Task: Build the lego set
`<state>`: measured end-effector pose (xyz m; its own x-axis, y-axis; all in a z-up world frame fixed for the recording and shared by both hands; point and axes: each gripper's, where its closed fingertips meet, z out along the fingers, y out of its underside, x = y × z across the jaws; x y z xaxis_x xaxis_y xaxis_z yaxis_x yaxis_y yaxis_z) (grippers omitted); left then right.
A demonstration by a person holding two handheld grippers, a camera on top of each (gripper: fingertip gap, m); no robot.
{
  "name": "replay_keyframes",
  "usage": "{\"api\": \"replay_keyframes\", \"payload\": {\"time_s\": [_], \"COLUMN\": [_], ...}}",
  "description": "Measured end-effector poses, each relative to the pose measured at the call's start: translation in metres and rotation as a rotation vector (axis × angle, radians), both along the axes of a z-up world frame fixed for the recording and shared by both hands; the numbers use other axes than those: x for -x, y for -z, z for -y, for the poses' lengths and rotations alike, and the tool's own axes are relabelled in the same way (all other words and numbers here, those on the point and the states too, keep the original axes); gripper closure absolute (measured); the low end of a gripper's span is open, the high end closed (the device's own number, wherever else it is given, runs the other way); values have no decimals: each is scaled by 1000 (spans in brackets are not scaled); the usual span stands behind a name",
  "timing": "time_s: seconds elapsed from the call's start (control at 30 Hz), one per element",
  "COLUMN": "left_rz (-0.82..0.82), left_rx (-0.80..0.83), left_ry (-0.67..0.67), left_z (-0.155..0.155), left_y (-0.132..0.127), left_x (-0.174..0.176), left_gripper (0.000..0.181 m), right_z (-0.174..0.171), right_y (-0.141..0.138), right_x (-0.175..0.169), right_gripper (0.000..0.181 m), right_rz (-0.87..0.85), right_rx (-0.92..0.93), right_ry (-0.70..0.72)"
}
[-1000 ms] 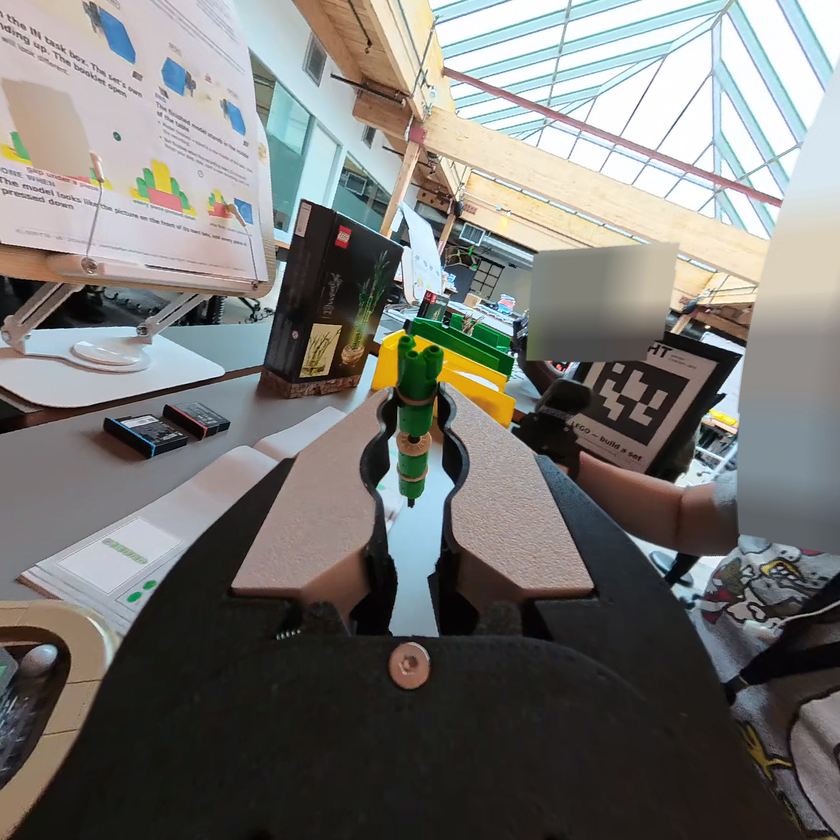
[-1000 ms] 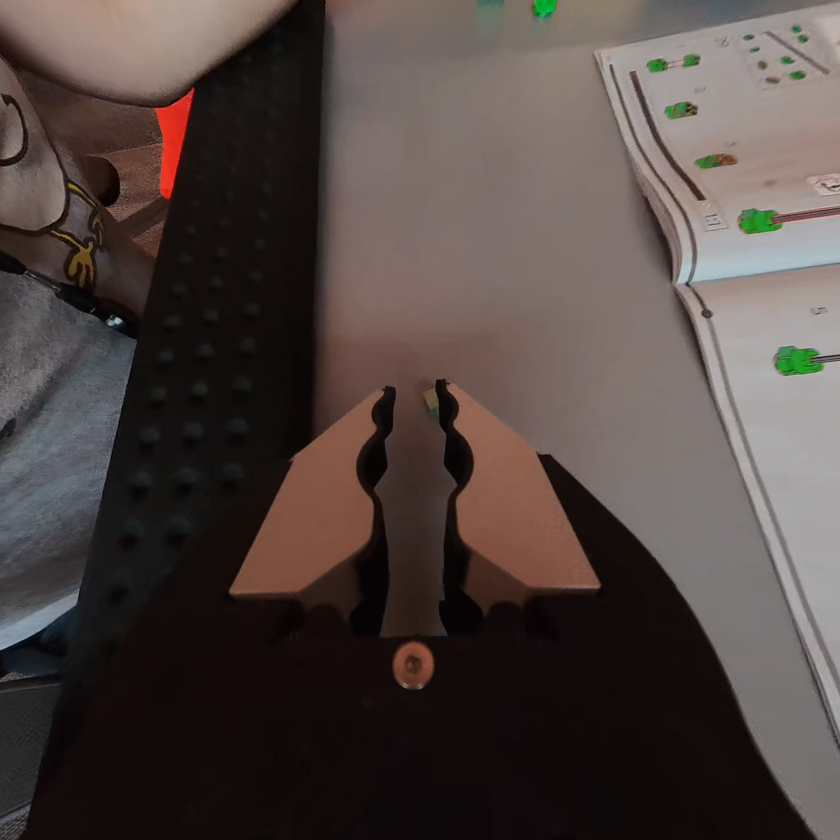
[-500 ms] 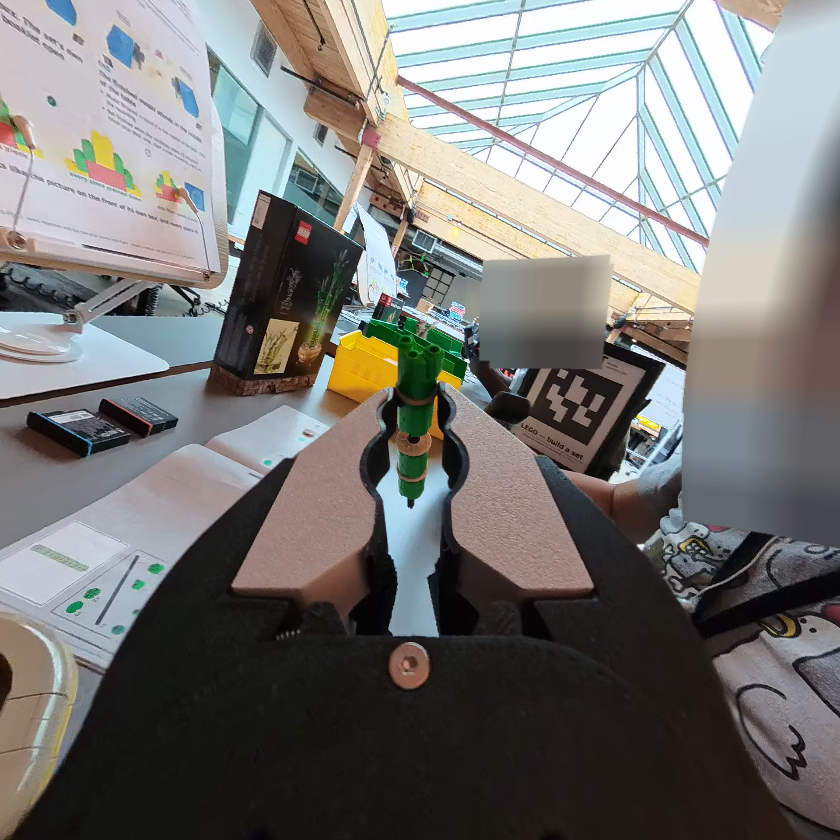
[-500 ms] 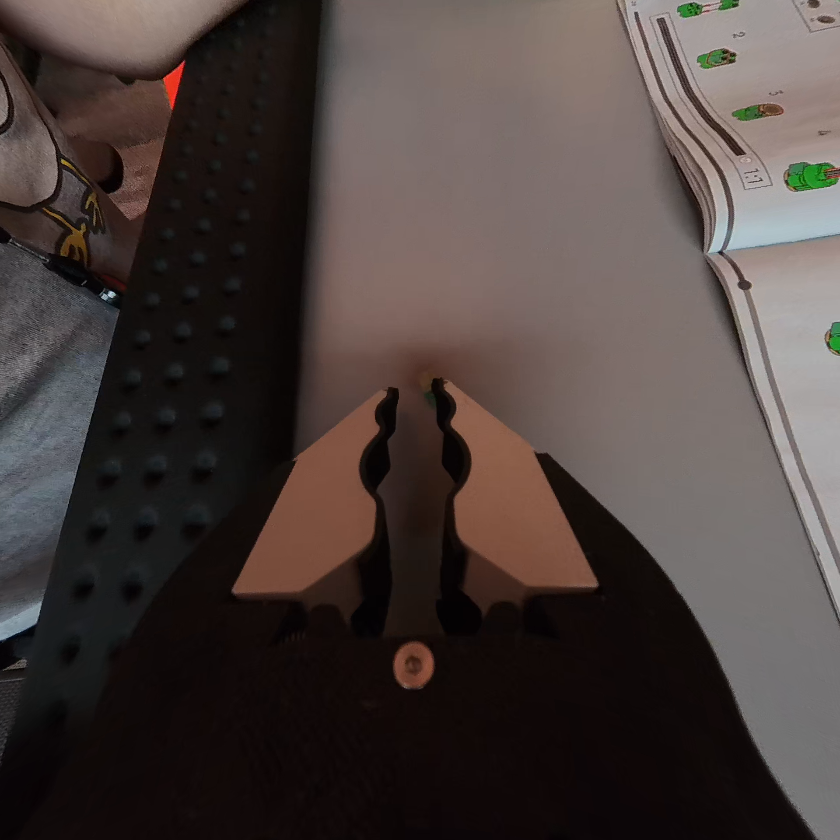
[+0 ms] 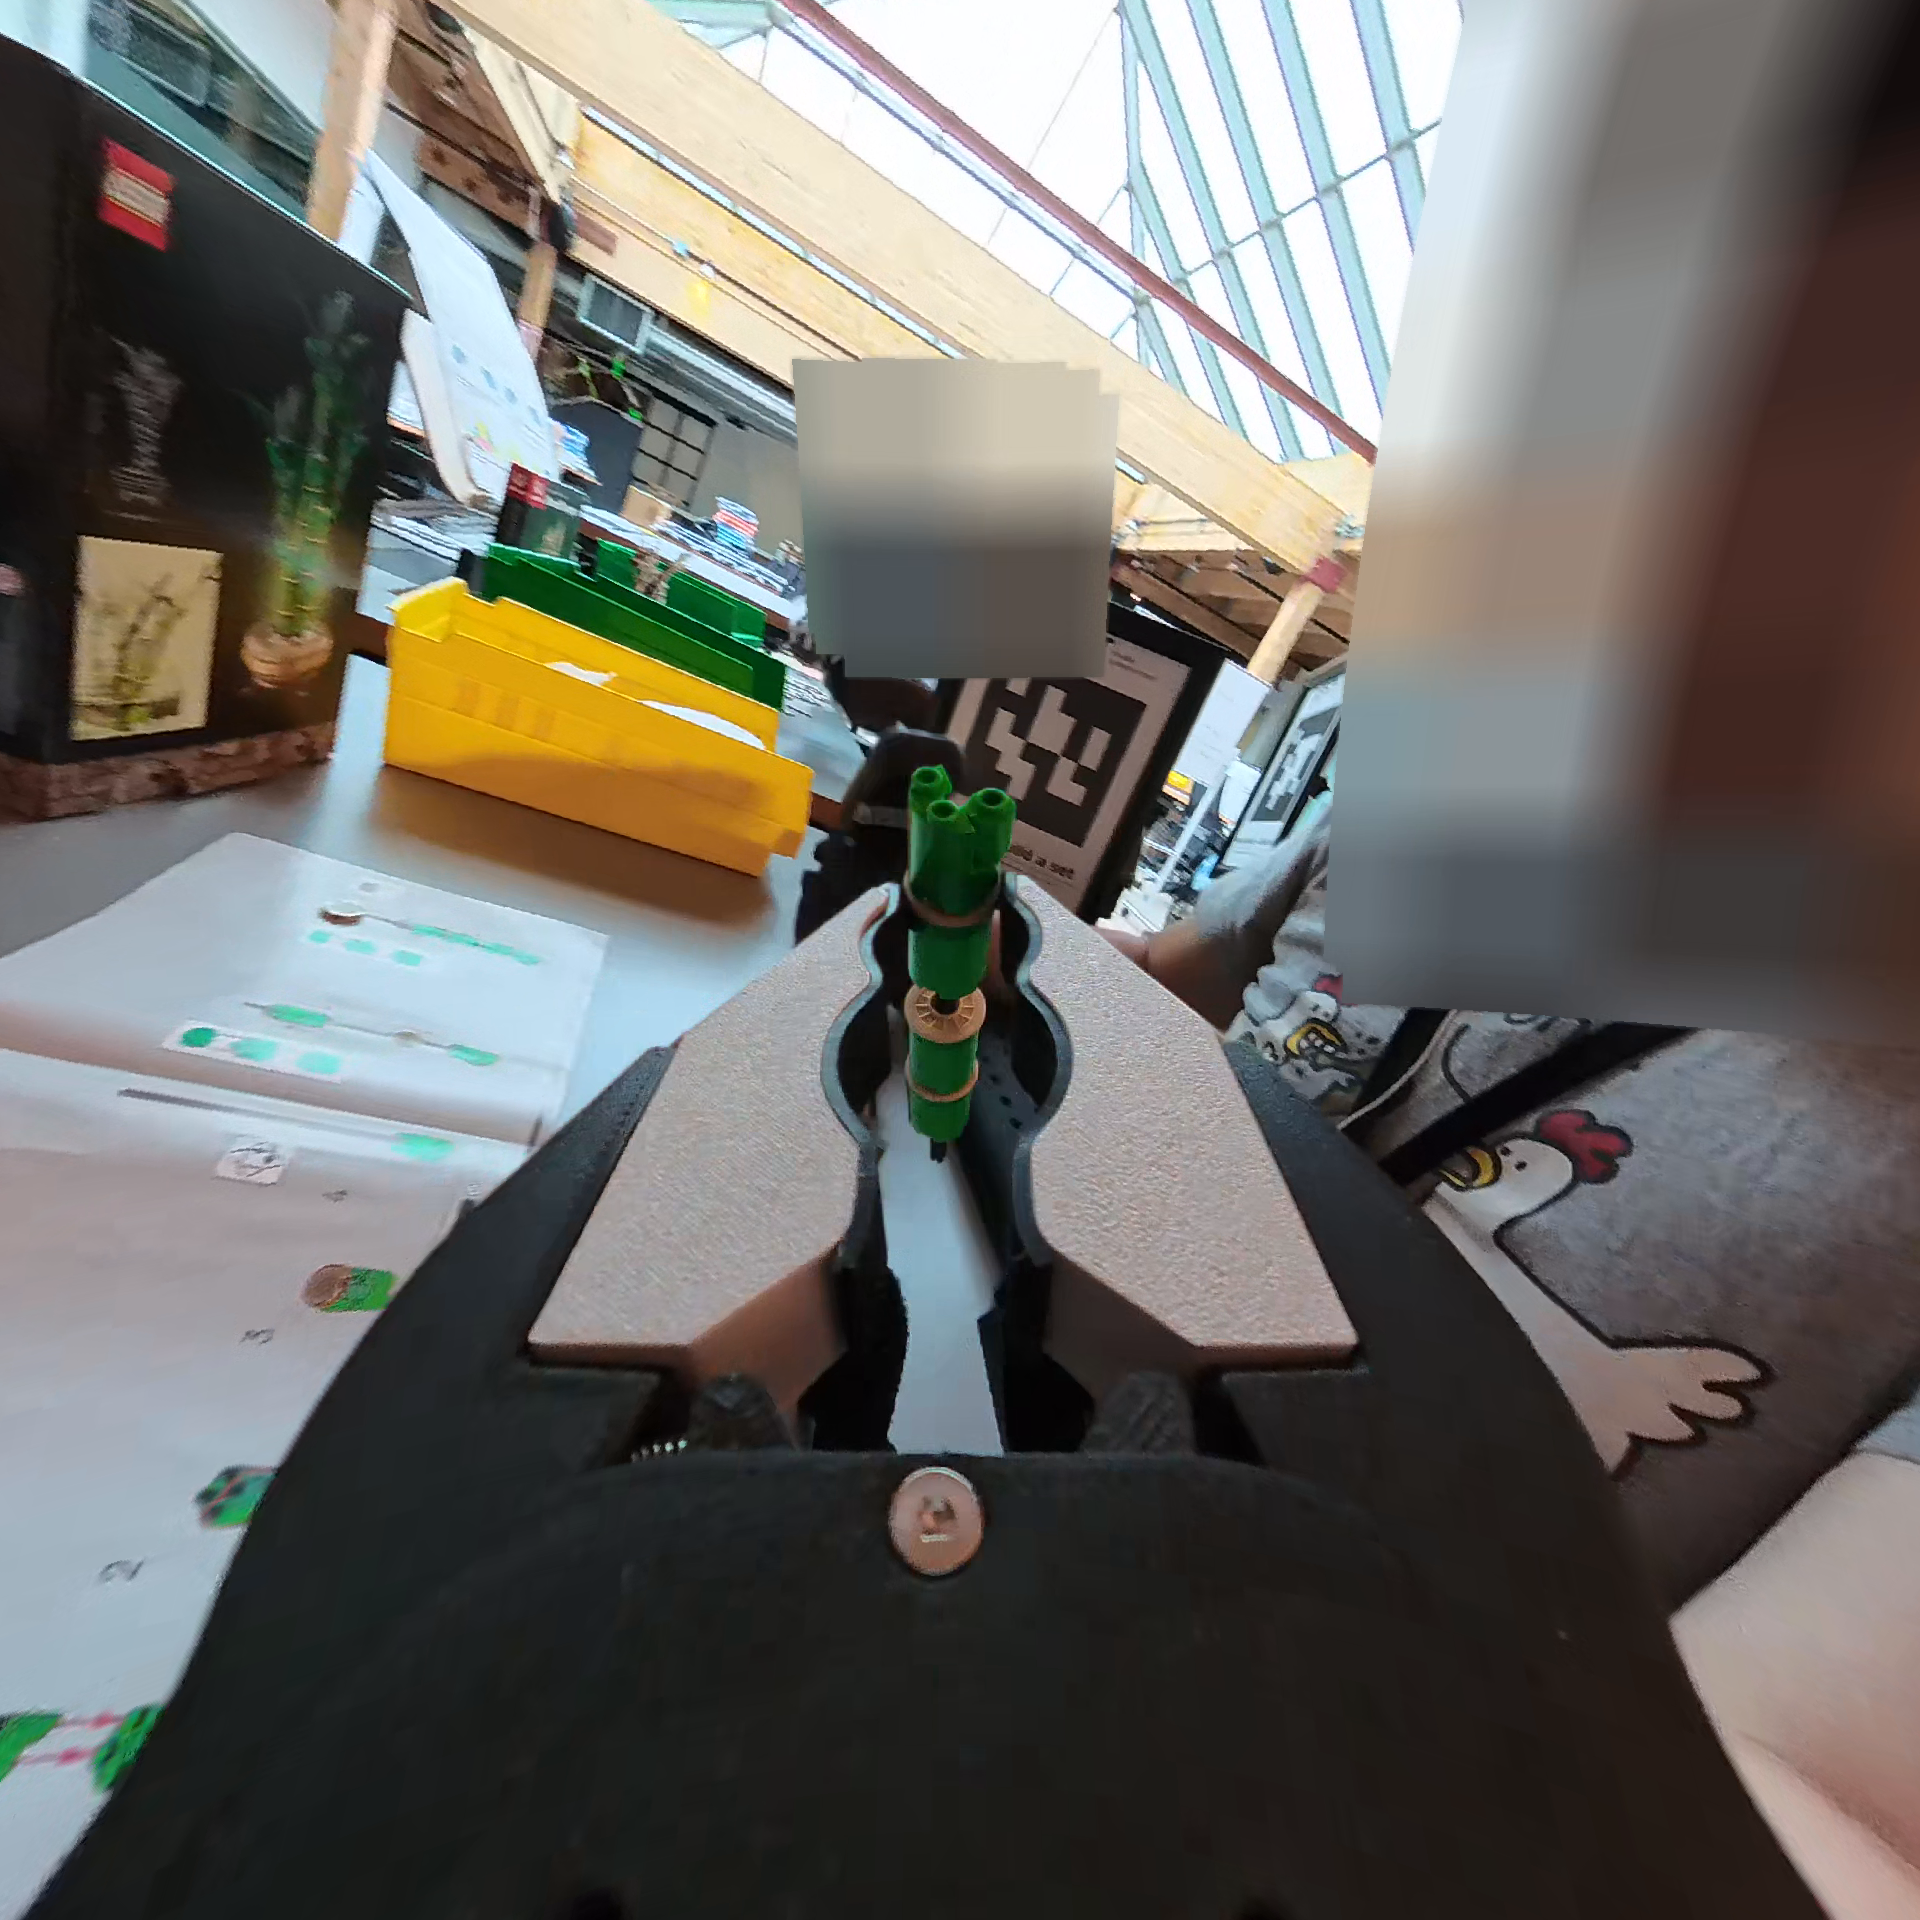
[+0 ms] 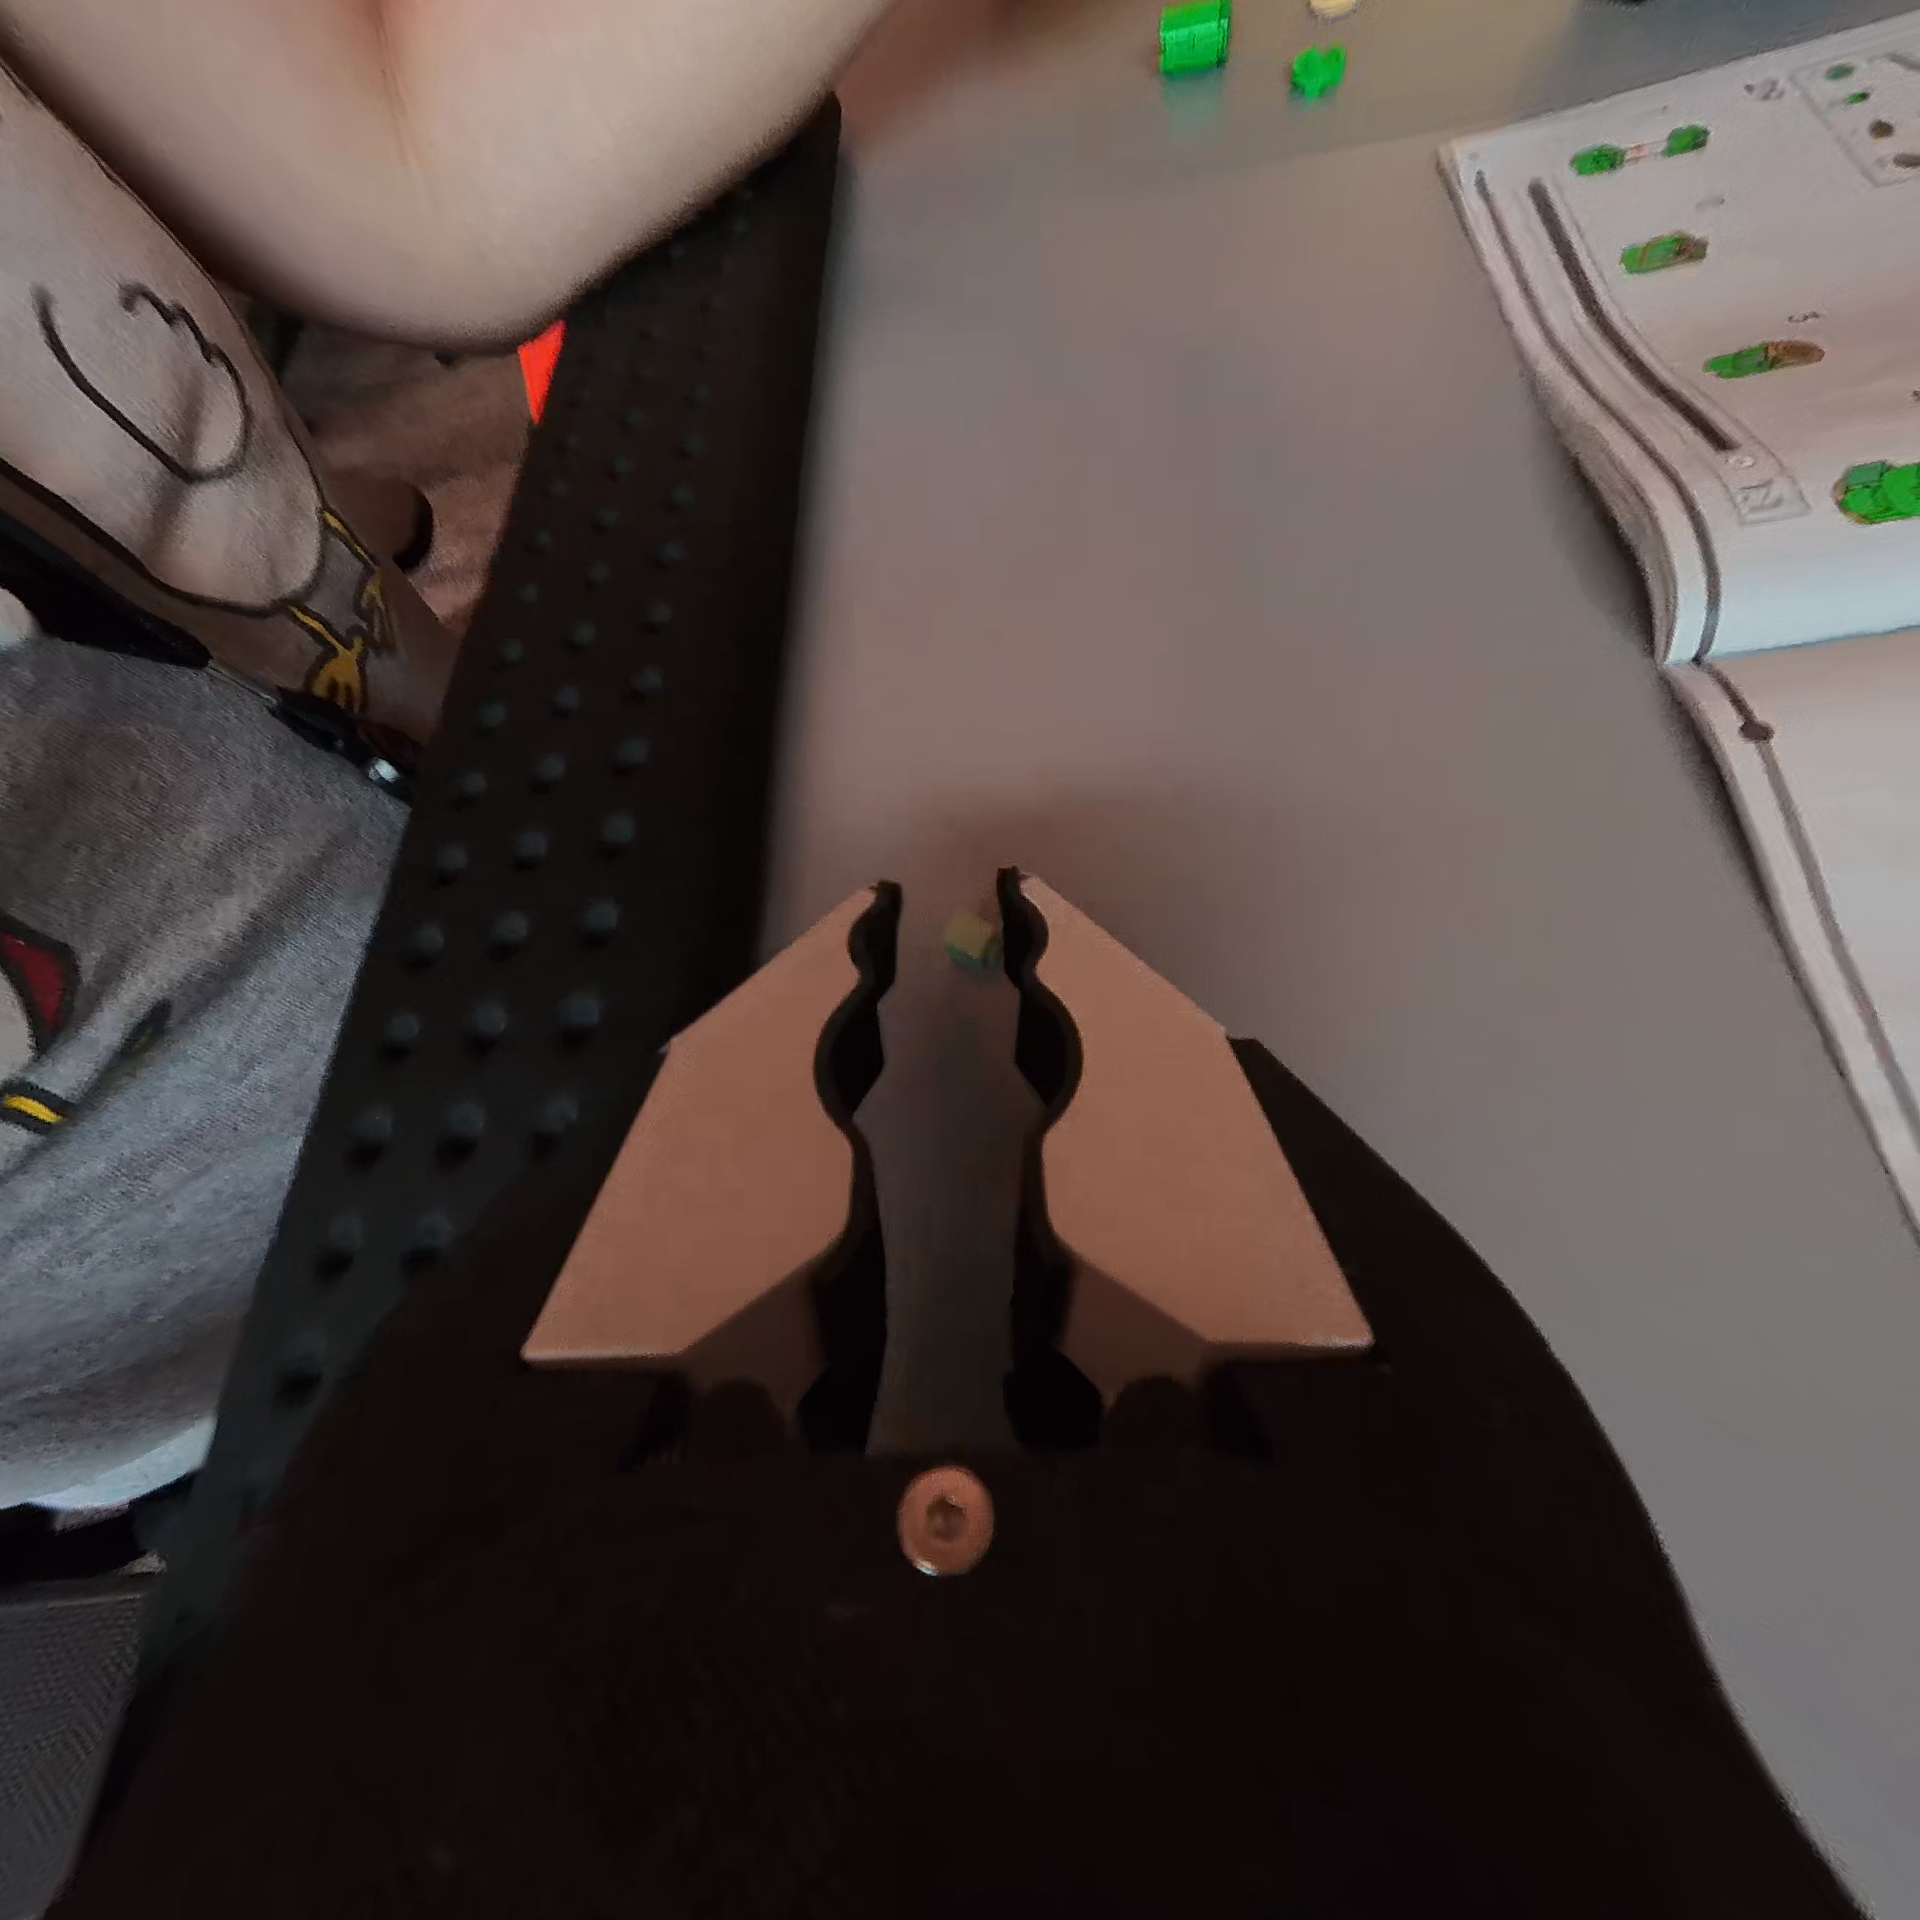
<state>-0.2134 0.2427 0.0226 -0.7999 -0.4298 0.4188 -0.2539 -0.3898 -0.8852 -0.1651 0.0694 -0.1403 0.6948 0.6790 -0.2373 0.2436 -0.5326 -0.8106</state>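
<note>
A yellow bin [image 5: 582, 727] sits on the grey table [image 5: 665, 935], with a green bin [image 5: 634, 613] just behind it; something white shows inside the yellow one, though I cannot tell what. The left gripper [image 5: 943, 914] is clamped around a green bamboo stalk [image 5: 943, 966] ringed with tan discs, held upright off the table. The right gripper [image 6: 948, 894] points down at the table, its jaws slightly apart, with a small yellow-green piece [image 6: 970, 941] against the inner face of its right-hand finger; whether it is held I cannot tell. A black studded strip [image 6: 582, 665] runs along the table's near edge, and bare grey surface lies between it and the open instruction booklet [image 6: 1766, 436]. A second ago the left view took in a document stand, now out of sight, and the bins look nearer.
</note>
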Motion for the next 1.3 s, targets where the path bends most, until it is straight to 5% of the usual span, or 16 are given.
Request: {"api": "replay_keyframes", "payload": {"time_s": [0.23,0.4,0.53,0.7,0.73,1.0,1.13,1.3], "left_rz": [73,130,146,146,143,105,108,30], "left_rx": [-36,-34,-58,-39,-31,140,223,142], "left_ry": [149,192,182,186,192,-35,-178,-269], "left_z": [31,42,44,44,44,17,1,4], "left_y": [-5,-13,-13,-14,-14,-23,-29,-11], "left_x": [10,18,18,15,15,-22,-40,-60], "left_gripper": [169,168,168,168,168,154,146,148], "right_z": [-76,-117,-121,-118,-118,-145,-152,-157], "right_y": [-133,-125,-138,-138,-135,-140,-130,-129], "right_x": [26,66,78,79,81,47,32,18], "right_gripper": [145,135,167,151,162,167,167,167], "right_rz": [-506,-579,-719,-767,-748,-844,-762,-711], "right_rx": [-251,-118,-106,-91,-93,-165,-210,-264], "right_ry": [129,4,-68,-85,-84,195,297,369]}}
